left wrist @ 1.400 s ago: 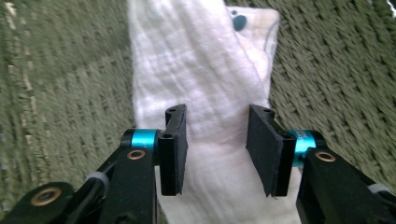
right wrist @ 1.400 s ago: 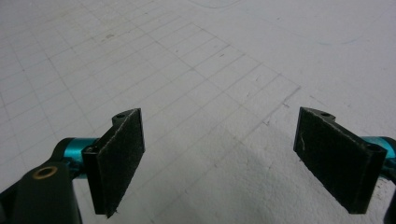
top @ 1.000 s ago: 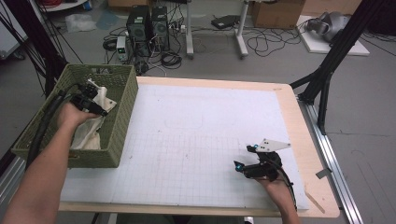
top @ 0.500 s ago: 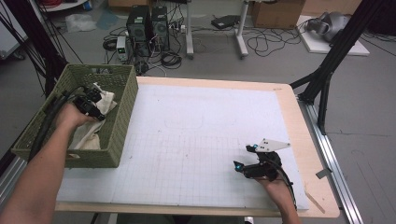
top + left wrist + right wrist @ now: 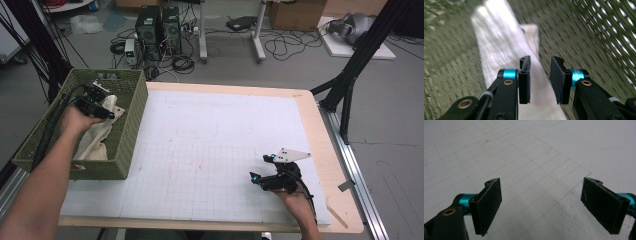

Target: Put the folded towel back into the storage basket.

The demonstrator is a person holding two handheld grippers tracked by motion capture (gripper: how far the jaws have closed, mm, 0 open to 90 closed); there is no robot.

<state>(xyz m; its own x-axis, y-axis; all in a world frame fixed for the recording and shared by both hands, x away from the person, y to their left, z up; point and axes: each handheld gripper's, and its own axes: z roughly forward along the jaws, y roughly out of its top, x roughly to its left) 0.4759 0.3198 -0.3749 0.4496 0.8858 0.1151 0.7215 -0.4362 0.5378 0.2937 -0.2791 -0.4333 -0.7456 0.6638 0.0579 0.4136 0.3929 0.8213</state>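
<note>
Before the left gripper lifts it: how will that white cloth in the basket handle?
Probably floppy: the white cloth lies creased in the green basket and would drape. Likely light. The left gripper has just been opening, with cloth below the gap and unpinched.

The white gridded tabletop point(image 5: 210, 150) lies bare between the green woven basket point(image 5: 131, 131) at its left edge and the right gripper point(image 5: 264, 167) near its front right corner, so a hand can cross it freely. Inside the basket, room is tight: its 4 woven walls rise around the left gripper point(image 5: 540, 75), and the white cloth point(image 5: 499, 50) covers much of the floor beneath. The fingers point(image 5: 524, 77) stand a little apart, just above the cloth.
</note>
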